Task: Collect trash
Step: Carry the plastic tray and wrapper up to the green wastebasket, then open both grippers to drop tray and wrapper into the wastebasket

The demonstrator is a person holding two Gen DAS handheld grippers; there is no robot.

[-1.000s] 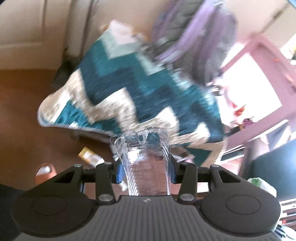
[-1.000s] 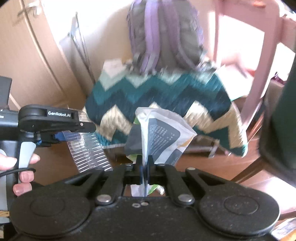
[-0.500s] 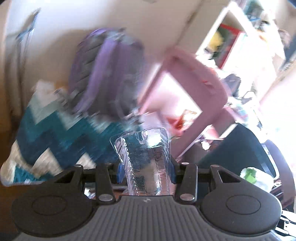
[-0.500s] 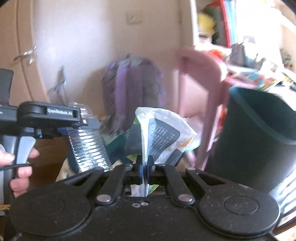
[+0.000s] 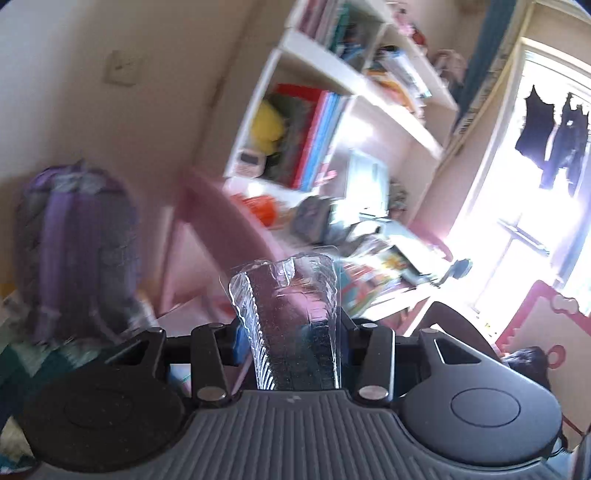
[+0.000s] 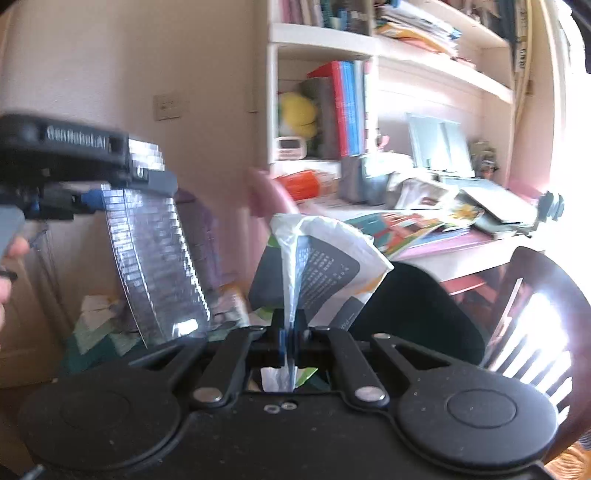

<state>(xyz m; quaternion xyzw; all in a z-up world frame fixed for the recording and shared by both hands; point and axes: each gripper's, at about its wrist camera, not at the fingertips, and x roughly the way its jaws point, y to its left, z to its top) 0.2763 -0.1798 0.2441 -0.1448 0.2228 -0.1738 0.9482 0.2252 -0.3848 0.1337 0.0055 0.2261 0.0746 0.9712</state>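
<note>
Your left gripper (image 5: 286,345) is clamped on a clear ribbed plastic container (image 5: 286,325), its jaws pressing both sides; the piece runs up from between them and its top edge looks torn or crumpled. In your right-wrist view the same container (image 6: 159,266) hangs in the air at the left, and the black arm above it carries white lettering that looks like "GenRobot.AI", though blur smears it. Part of your hand (image 6: 14,251) shows at that picture's left edge, mostly cut off.

Your right gripper (image 6: 290,332) is closed tight on a crumpled white plastic bag (image 6: 325,266), pinching a thin fold. The bag has a dark panel with rows of small pale print, too small to read.

Just behind the bag stands a dark green bin (image 6: 424,310); its base is hidden by the gripper body. A dark wooden chair (image 6: 535,314) is cut off at the right. The book spines on the white shelf (image 6: 317,33) and the papers on the pink desk (image 6: 443,247) carry nothing legible. A purple backpack (image 5: 77,251) is blurred in your left-wrist view.
</note>
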